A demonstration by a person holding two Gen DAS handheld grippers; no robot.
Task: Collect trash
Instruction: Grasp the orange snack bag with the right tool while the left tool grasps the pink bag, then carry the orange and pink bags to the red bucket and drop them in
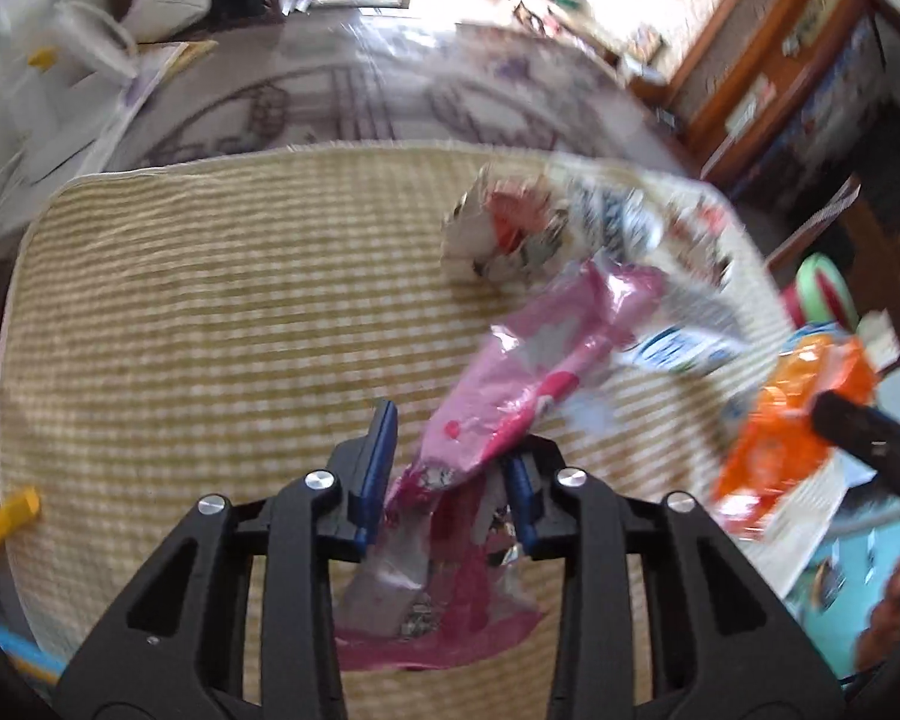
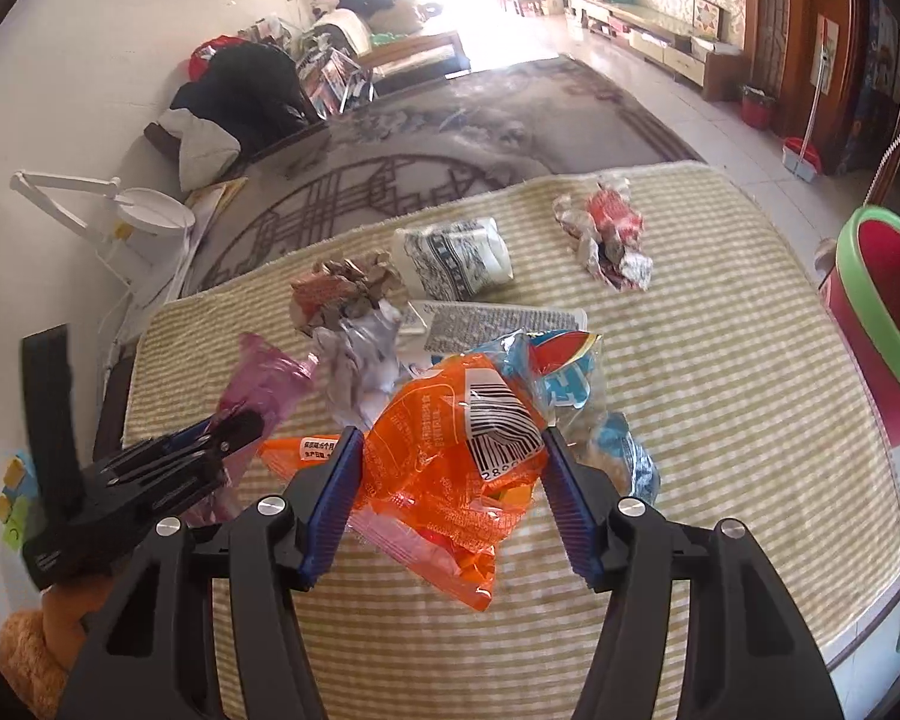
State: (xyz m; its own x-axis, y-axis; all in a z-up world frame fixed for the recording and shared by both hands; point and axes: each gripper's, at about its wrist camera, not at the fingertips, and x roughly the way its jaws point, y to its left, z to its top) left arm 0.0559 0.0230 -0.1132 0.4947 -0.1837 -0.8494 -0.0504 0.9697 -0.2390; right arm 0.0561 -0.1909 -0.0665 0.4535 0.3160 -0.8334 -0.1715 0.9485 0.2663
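Holding a pink wrapper (image 1: 510, 384) at the bottom middle, the left gripper (image 1: 450, 468) has its fingers pinched on it. The right gripper (image 2: 450, 498) has wide fingers around an orange wrapper (image 2: 444, 462). More trash lies higher up on the striped mat (image 2: 720, 420).

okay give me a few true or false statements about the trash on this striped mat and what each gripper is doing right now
1. The left gripper has a pink wrapper between its fingers. True.
2. The orange wrapper sits between the right gripper fingers. True.
3. The orange wrapper shows no barcode. False: a barcode label faces the right wrist camera.
4. The red bin with a green rim stands in the mat's middle. False: it stands off the striped mat, at its right edge.
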